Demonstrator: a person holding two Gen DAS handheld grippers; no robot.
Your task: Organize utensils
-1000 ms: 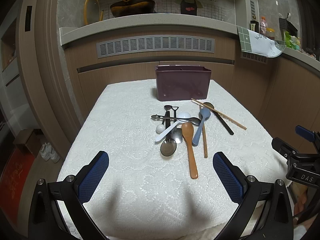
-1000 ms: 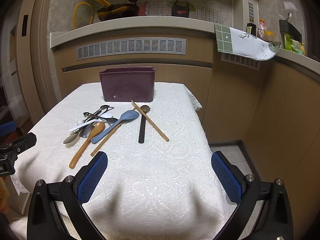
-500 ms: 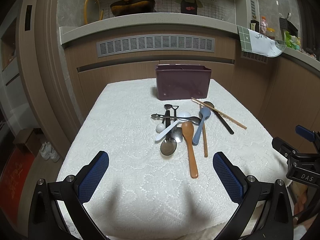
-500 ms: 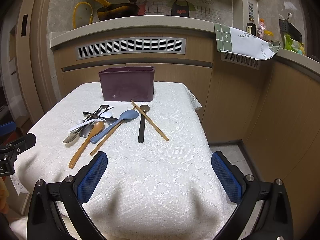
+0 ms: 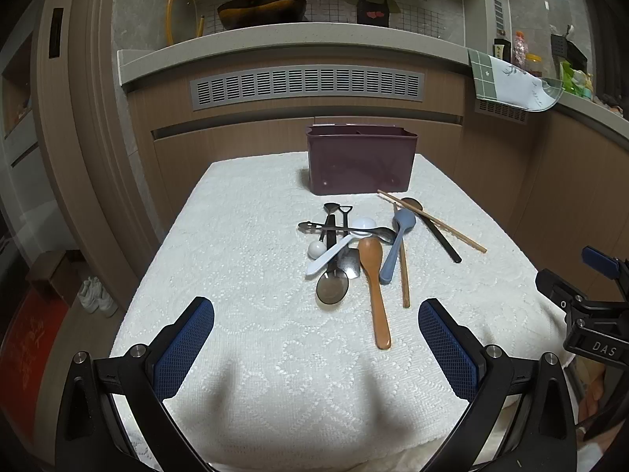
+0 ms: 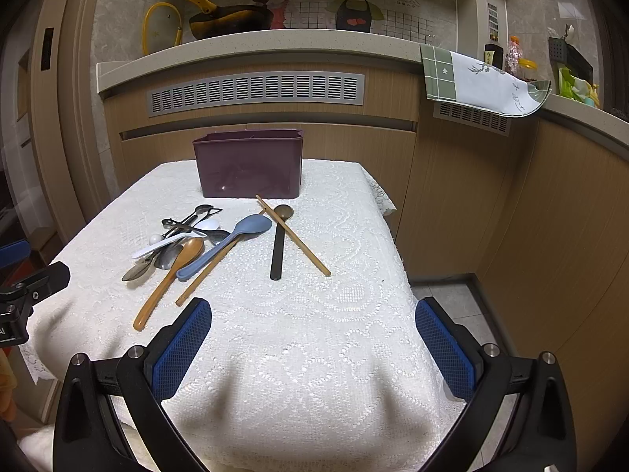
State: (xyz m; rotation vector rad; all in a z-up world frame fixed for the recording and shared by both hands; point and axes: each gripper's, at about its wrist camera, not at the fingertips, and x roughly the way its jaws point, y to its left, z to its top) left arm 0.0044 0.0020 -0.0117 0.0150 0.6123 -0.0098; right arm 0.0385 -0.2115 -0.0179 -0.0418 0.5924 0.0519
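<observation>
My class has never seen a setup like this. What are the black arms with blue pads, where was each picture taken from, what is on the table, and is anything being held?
There is no robot here. A person holds a two-finger gripper in each hand, and each gripper carries a camera looking forward along its fingers. One picture comes from the left gripper, the other from the right gripper. The blue pads line the fingers.

On the white lace tablecloth lies a loose pile of utensils: an orange-brown spoon, a blue spoon, a white spoon, chopsticks and some metal pieces. Behind them stands a purple utensil box.

Both grippers are open and hold nothing.
</observation>
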